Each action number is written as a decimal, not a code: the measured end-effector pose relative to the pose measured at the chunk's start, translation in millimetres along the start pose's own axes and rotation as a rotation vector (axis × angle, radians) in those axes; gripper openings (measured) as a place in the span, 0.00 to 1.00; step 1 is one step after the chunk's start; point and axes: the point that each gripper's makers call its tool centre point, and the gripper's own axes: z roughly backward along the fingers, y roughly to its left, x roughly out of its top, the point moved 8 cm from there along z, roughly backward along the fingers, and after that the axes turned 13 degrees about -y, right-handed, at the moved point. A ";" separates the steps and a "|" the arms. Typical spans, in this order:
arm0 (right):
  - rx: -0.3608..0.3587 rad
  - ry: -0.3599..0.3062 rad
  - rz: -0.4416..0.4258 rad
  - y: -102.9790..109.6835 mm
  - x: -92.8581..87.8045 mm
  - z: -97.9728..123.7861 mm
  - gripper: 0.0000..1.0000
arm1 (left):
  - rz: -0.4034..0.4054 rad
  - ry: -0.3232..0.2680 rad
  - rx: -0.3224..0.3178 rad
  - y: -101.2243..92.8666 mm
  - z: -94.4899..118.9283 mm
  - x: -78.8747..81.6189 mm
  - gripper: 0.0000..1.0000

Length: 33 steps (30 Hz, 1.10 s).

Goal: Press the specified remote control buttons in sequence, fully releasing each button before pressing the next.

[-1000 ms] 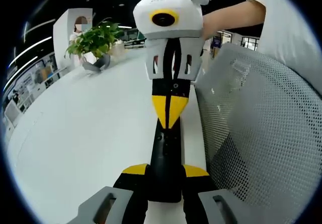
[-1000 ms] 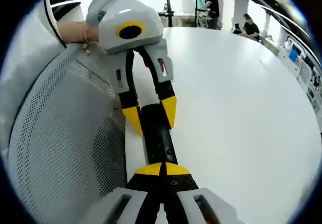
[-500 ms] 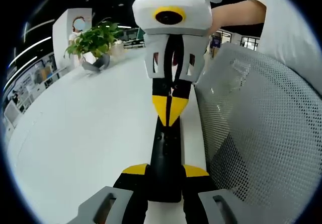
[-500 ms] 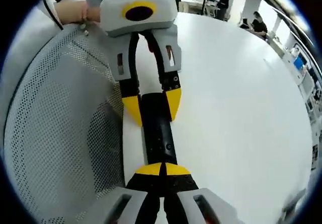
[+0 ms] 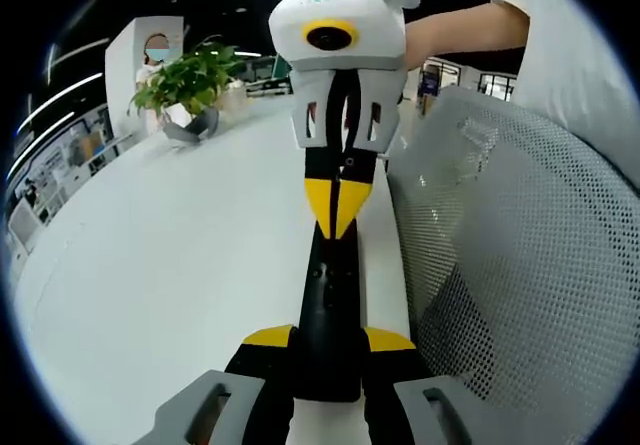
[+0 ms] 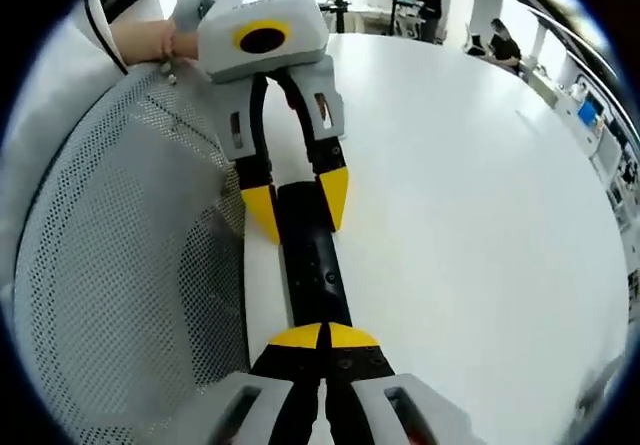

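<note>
I have the black remote control (image 5: 327, 310) lying lengthwise on the white worktop (image 5: 170, 265), close to its edge, with a grey mesh chair back (image 5: 510, 255) just beside it. In the left gripper view my left gripper (image 5: 328, 350) has its yellow-tipped jaws spread on either side of the remote's near end, pinching its sides. At the far end the right gripper (image 5: 335, 200) comes in from above, its two yellow tips pressed together into a single point that rests on the remote's top face (I cannot tell whether it is actually pushing a button down). A person's bare arm and white sleeve (image 5: 540, 25) reach in behind that gripper. Further back on the worktop stands a potted green plant (image 5: 185, 85), well apart from the remote.

In the right gripper view the picture is mirrored: my right gripper (image 6: 323, 335) shows at the bottom with its yellow tips touching each other, set on the near end of the remote control (image 6: 312, 255). Beyond it the left gripper (image 6: 297, 205) straddles the remote's far end, one yellow tip on each long side. A hand (image 6: 150, 40) holds that gripper's body from behind. The mesh chair back (image 6: 120, 265) lies to the left of the remote here, and the worktop (image 6: 470, 215) stretches away to the right.
</note>
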 end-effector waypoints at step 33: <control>-0.076 -0.136 0.040 6.3 -2.0 -5.7 0.00 | 0.011 -0.010 -0.002 1.0 0.0 -1.4 0.24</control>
